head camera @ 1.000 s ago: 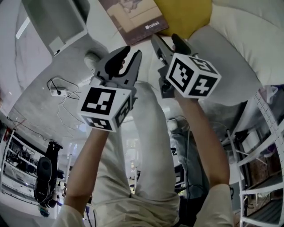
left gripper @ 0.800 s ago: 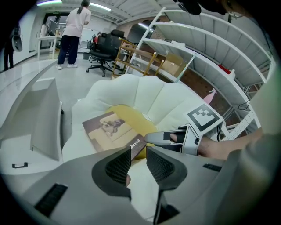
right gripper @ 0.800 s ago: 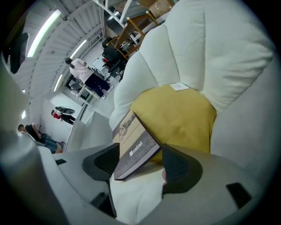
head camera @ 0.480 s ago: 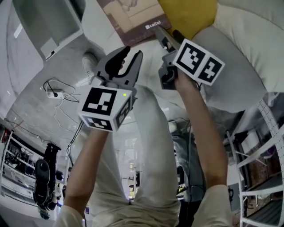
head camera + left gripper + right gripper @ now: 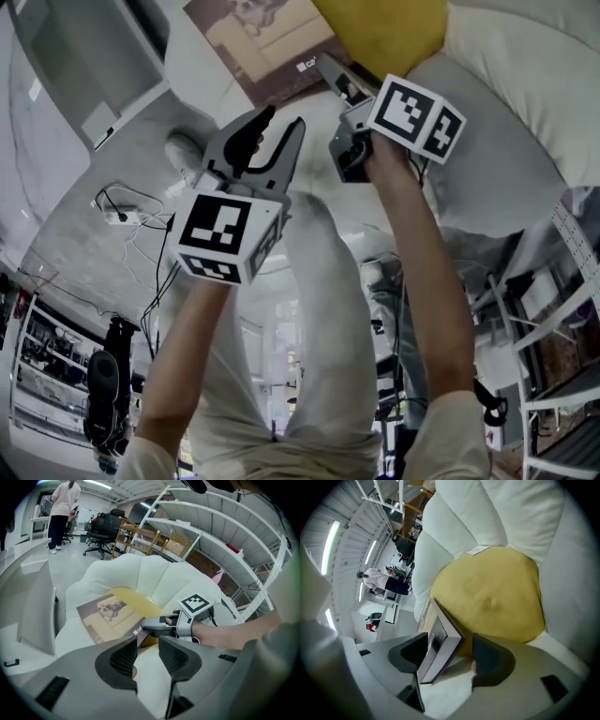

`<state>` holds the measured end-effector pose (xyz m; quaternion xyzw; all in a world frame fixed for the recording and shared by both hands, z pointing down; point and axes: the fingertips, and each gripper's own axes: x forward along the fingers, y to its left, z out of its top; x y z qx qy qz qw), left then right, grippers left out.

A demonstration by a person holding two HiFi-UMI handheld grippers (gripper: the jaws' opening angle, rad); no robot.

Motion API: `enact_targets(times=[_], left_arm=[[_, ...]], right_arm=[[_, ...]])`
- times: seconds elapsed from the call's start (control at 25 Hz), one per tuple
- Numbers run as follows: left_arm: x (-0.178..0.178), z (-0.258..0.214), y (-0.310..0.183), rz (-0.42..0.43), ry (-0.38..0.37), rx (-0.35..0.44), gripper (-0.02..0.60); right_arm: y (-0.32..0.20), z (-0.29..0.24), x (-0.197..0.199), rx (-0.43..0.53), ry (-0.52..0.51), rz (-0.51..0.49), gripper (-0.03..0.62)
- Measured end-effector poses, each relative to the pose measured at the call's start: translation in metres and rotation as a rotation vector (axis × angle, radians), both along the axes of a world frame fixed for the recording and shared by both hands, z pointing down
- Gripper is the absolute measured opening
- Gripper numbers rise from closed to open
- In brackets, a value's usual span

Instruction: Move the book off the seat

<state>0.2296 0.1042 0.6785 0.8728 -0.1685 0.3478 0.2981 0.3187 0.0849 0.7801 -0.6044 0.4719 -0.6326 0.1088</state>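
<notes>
**Book (image 5: 262,42) lies cover-up on white seat (image 5: 154,578), corner toward grippers**

Left gripper (image 5: 283,122): jaws opening, nothing between them. Just ahead, the right gripper (image 5: 449,644) has its jaws spread astride the book's near corner. The far part leans on a yellow cushion (image 5: 492,592). Long axis unclear.

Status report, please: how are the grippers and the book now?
Left gripper opening, empty. Right gripper open around book corner, no grip. Book on seat, leaning on cushion.

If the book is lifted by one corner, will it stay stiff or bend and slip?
The book looks thick with a hard cover, so it probably stays stiff. Held by a corner, it may sag downward and twist. Its smooth cover might slip.
</notes>
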Motion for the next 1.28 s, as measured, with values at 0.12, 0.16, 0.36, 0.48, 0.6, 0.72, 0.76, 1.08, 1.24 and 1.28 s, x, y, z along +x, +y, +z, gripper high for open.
enact_targets(times=[0.12,0.16,0.36,0.48,0.6,0.72,0.76,1.08,1.24,1.28], left_arm=[[-0.010,0.004,-0.001,0.005,-0.006,-0.010,0.126],[-0.012,0.005,0.000,0.003,-0.005,-0.015,0.126],[-0.018,-0.003,0.003,-0.011,0.009,-0.010,0.124],[-0.019,-0.011,0.003,-0.019,0.010,-0.012,0.124],[-0.016,-0.024,0.001,-0.022,0.022,0.003,0.124],[-0.016,-0.035,-0.003,-0.025,0.031,0.020,0.124],[-0.016,-0.039,-0.004,-0.026,0.033,0.023,0.124],[-0.031,-0.072,-0.008,-0.029,0.031,0.031,0.124],[-0.043,-0.091,-0.014,-0.027,0.035,0.063,0.124],[-0.043,-0.098,-0.014,-0.030,0.032,0.069,0.124]], right_arm=[[-0.008,0.009,-0.009,0.001,-0.014,-0.042,0.283],[-0.009,0.011,-0.011,0.000,-0.024,-0.046,0.270],[-0.010,0.004,-0.012,0.033,-0.087,0.003,0.202],[-0.006,-0.005,-0.015,0.045,-0.094,0.025,0.186],[-0.005,-0.020,-0.017,0.076,-0.101,0.045,0.169],[-0.004,-0.032,-0.017,0.122,-0.120,0.070,0.155],[-0.004,-0.036,-0.017,0.133,-0.135,0.090,0.153],[0.010,-0.071,-0.021,0.175,-0.132,0.113,0.149],[0.012,-0.090,-0.034,0.200,-0.180,0.149,0.149],[0.013,-0.099,-0.033,0.211,-0.189,0.158,0.149]])
